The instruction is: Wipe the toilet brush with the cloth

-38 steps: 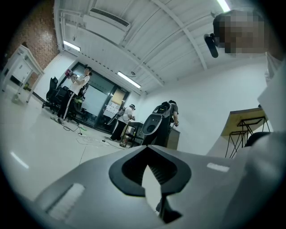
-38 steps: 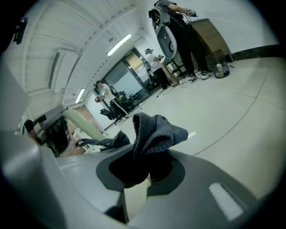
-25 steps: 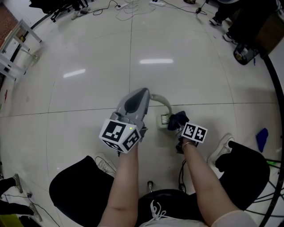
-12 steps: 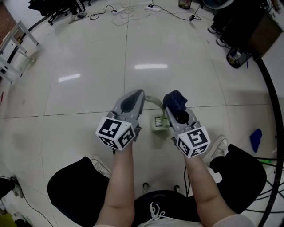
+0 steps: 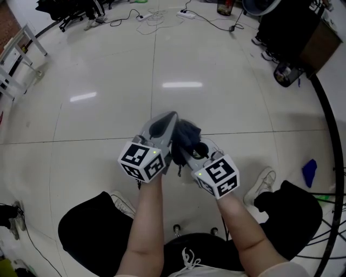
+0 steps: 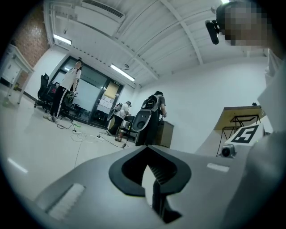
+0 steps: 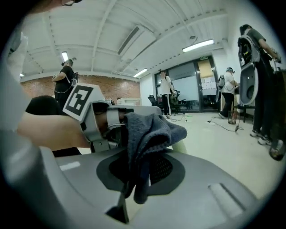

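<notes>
In the head view my left gripper point(image 5: 171, 119) points away from me, its jaws closed together. The dark blue cloth point(image 5: 187, 134) hangs bunched from my right gripper point(image 5: 190, 147), which is shut on it and pressed against the left gripper's right side. The toilet brush is hidden under the cloth here. In the right gripper view the cloth point(image 7: 147, 129) drapes over the shut right gripper point(image 7: 138, 156), a pale green piece of the brush handle point(image 7: 182, 146) shows behind it, and the left gripper's marker cube point(image 7: 80, 100) is close by. The left gripper view shows its own jaws point(image 6: 149, 154) shut.
Glossy white tiled floor point(image 5: 108, 81). Cables and a power strip point(image 5: 186, 13) lie at the far edge, a white rack point(image 5: 16, 59) stands far left, and dark bags point(image 5: 286, 73) are far right. A blue scrap point(image 5: 308, 173) lies at the right. My shoes point(image 5: 260, 184) are below. People stand in the distance.
My right gripper has carried the cloth left and up against the left gripper. The brush head and pale green handle, visible before, are now covered. The left gripper has hardly moved.
</notes>
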`<state>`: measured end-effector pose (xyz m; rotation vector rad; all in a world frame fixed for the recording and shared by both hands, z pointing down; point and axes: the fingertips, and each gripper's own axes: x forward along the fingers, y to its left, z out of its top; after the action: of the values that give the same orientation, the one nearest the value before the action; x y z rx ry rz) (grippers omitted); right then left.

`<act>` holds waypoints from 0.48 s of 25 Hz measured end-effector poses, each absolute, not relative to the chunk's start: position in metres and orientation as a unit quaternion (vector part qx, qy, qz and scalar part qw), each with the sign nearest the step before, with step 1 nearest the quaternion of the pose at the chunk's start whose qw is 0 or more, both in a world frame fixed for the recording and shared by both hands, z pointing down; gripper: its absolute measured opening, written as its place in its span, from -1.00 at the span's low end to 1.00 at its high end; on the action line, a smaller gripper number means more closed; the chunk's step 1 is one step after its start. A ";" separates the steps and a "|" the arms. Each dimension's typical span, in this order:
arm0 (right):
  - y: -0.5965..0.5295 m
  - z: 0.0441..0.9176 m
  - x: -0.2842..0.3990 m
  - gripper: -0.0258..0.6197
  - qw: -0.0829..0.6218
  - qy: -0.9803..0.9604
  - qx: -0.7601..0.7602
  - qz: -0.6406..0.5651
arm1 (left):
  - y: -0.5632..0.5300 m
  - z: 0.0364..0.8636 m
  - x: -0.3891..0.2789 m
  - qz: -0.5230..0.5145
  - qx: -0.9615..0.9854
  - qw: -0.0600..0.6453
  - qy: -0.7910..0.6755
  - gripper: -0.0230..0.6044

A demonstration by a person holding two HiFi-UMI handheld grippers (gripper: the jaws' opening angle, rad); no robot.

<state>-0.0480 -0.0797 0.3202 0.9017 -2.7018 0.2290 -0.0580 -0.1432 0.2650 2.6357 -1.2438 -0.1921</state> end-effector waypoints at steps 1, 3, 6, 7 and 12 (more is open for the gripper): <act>-0.083 0.323 -0.050 -0.73 0.140 -0.933 0.317 0.095 | -0.143 0.265 -0.058 -0.065 0.897 0.111 -0.423 -0.91; -0.092 0.326 -0.053 -0.73 0.131 -0.926 0.329 0.128 | -0.143 0.265 -0.060 -0.065 0.896 0.111 -0.424 -0.91; -0.102 0.331 -0.051 -0.73 0.089 -0.911 0.344 0.207 | -0.143 0.266 -0.062 -0.065 0.896 0.110 -0.425 -0.91; -0.105 0.335 -0.049 -0.73 0.071 -0.903 0.350 0.238 | -0.143 0.266 -0.062 -0.064 0.896 0.108 -0.425 -0.91; -0.119 0.368 -0.025 -0.73 0.013 -0.852 0.383 0.358 | -0.144 0.264 -0.062 -0.077 0.898 0.103 -0.421 -0.91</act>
<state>-0.0247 -0.1186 0.3680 1.1945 -2.6540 1.1144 -0.0615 -0.1444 0.2638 2.6488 -1.2426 -0.2261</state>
